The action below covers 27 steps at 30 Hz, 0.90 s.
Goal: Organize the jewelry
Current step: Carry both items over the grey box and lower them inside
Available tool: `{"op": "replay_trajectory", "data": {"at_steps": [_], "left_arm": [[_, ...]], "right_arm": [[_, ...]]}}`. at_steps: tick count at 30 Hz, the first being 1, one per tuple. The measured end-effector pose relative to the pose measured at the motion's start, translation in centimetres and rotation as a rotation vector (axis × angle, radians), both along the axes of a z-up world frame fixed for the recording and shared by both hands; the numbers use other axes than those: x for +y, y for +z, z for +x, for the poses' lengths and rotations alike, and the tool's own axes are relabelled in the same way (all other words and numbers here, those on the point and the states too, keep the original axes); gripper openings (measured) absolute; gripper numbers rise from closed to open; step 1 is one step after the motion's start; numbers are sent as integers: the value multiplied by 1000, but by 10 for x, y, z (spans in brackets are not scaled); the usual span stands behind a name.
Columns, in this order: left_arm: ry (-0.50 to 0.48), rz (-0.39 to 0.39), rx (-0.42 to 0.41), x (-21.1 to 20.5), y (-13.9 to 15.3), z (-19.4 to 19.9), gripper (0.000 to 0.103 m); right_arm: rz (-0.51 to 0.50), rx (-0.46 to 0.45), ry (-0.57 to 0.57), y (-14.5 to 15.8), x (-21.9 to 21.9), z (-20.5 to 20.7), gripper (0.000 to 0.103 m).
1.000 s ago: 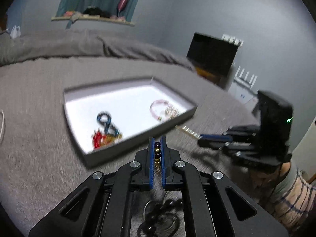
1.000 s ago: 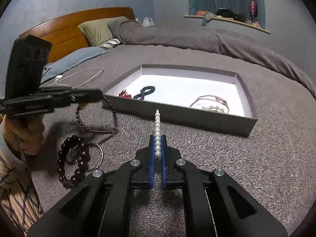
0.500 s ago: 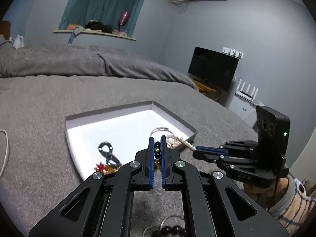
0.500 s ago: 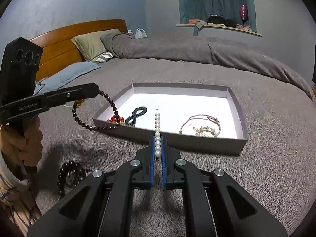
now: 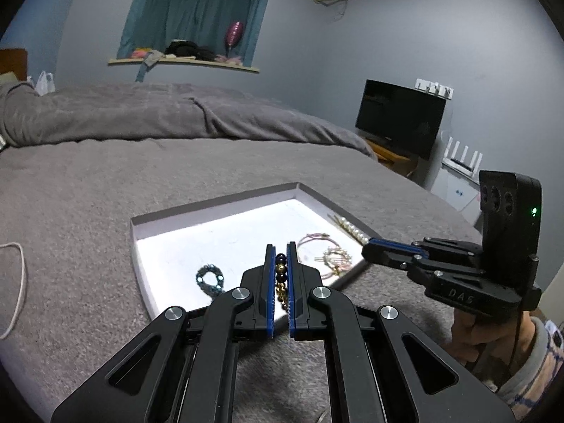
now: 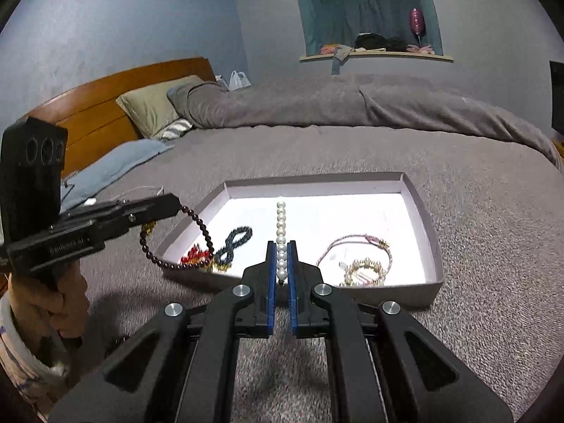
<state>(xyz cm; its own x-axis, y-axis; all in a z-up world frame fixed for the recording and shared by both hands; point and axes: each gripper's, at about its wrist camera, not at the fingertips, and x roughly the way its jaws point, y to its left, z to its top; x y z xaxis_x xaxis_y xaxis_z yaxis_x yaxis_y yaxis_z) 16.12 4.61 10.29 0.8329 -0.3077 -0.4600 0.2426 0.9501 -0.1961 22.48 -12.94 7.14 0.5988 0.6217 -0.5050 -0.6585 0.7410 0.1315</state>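
Note:
A shallow grey tray (image 5: 211, 208) (image 6: 428, 225) with a white floor lies on the grey bed. My left gripper (image 5: 281, 257) is shut on a dark bead bracelet (image 5: 280, 268); in the right wrist view the bracelet (image 6: 176, 264) hangs as a loop over the tray's near left corner. My right gripper (image 6: 281, 246) is shut on a pearl hair clip (image 6: 280, 232) that sticks out over the tray; it also shows in the left wrist view (image 5: 354, 231). In the tray lie a dark blue beaded loop (image 6: 236, 241), a red piece (image 6: 192, 255), a pink cord bracelet (image 6: 356, 246) and a pearl piece (image 6: 365, 271).
A white cable (image 5: 17, 282) lies on the bed left of the tray. Pillows (image 6: 151, 105) and a wooden headboard (image 6: 95, 112) are at the far left. A folded grey duvet (image 6: 352, 102) lies behind the tray. A TV (image 5: 400, 120) stands to the right.
Both grippers have risen and moved forward over the tray's near edge, carrying the bead bracelet and the pearl clip. The loose bracelets on the bed have dropped out of sight below.

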Motion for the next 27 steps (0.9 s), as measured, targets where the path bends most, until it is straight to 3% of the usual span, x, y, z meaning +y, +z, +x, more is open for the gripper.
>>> {"op": "replay_trajectory", "data": {"at_steps": [4, 13, 27], "left_arm": [[-2, 5, -9, -1, 1, 7, 6], [9, 27, -6, -2, -3, 25, 6], [51, 124, 184, 2, -43, 58, 6]], "right_arm": [[26, 14, -7, -3, 2, 8, 6], [-23, 34, -14, -16, 22, 28, 6], [-117, 75, -72, -35, 43, 50, 6]]}}
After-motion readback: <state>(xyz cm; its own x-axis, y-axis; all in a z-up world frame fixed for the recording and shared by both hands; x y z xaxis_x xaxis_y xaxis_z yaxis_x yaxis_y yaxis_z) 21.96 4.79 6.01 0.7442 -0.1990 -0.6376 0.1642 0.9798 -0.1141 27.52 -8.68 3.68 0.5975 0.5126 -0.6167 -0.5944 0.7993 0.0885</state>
